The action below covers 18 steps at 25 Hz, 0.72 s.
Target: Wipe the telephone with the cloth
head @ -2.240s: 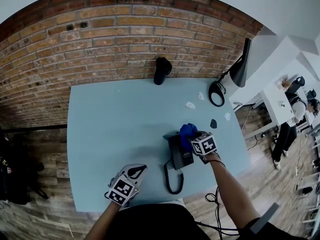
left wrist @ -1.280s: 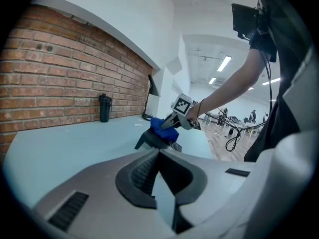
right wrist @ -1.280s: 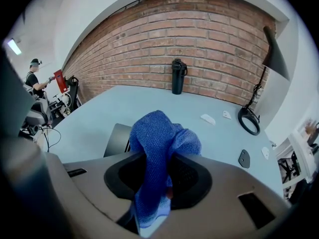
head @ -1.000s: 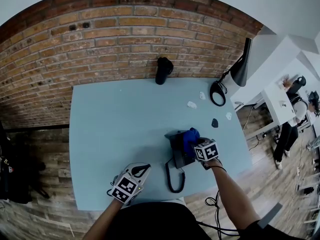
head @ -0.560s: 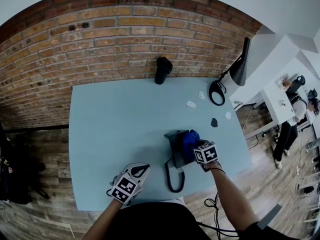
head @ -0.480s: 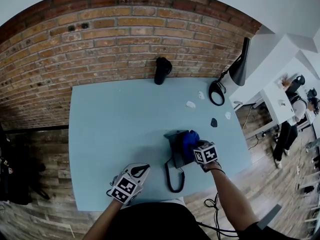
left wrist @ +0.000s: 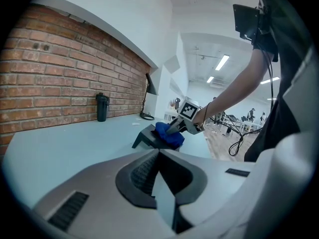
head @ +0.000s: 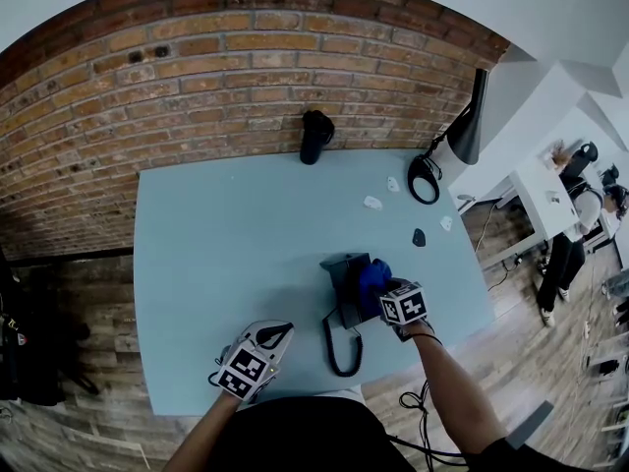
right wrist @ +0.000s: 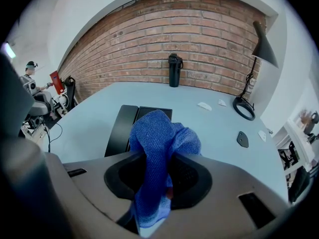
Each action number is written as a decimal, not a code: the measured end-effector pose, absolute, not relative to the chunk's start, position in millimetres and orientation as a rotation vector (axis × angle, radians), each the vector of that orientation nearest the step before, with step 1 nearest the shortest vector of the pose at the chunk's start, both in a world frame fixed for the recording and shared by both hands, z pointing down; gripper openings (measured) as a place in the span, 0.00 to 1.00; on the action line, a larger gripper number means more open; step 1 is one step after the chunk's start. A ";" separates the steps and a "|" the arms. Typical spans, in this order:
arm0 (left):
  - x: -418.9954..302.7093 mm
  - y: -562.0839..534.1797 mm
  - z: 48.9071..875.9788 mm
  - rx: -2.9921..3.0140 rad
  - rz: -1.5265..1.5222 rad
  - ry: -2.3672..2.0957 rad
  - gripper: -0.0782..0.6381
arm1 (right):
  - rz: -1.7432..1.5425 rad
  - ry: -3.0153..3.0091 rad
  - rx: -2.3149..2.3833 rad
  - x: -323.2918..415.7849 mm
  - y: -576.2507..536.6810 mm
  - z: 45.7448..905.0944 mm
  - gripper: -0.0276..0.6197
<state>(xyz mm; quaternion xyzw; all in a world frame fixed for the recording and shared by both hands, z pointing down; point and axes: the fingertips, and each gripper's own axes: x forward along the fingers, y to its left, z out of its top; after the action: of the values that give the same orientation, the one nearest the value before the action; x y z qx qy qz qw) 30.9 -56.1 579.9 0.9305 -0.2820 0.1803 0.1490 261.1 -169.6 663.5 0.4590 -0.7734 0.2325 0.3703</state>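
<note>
The right gripper (right wrist: pixel 158 182) has its jaws clamped on a bunched blue cloth (right wrist: pixel 157 133) that rests on the black telephone (head: pixel 346 275) toward the front right of the counter (head: pixel 226 244), while the left gripper (left wrist: pixel 159 156), jaws together and empty, sits near the front edge.

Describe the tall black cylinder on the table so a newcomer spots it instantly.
Start at the red brick wall behind the pale blue table. At the table's far edge, by the bricks, stands a black lidded flask. It is a plain upright cylinder, left of the ring-based black desk lamp.
</note>
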 end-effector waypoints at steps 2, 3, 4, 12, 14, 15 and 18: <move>31.2 -55.1 580.5 2.674 0.520 -0.811 0.10 | 0.602 -1.982 1.179 262.7 -164.5 665.8 0.23; 31.6 -54.8 580.8 2.675 0.522 -0.810 0.10 | 0.603 -1.979 1.179 263.9 -161.8 667.1 0.23; 32.0 -54.7 581.0 2.675 0.523 -0.809 0.10 | 0.603 -1.975 1.178 265.0 -159.1 668.4 0.23; 34.1 -53.5 582.6 2.676 0.530 -0.793 0.10 | 0.621 -1.961 1.187 268.8 -144.1 676.9 0.23; 34.8 -53.3 582.7 2.679 0.529 -0.789 0.10 | 0.623 -1.957 1.190 269.4 -141.7 678.4 0.23; 35.0 -53.5 582.5 2.681 0.529 -0.788 0.10 | 0.626 -1.954 1.192 269.9 -140.5 679.0 0.23; 33.3 -54.7 581.4 2.678 0.523 -0.796 0.10 | 0.637 -1.950 1.197 271.7 -137.2 680.9 0.23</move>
<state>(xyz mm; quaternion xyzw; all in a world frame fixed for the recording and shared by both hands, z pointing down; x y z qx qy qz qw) 33.3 -54.7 581.4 0.9316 -0.2769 0.1821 0.1492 271.7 -137.2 680.9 0.4672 -0.7616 0.2488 0.3739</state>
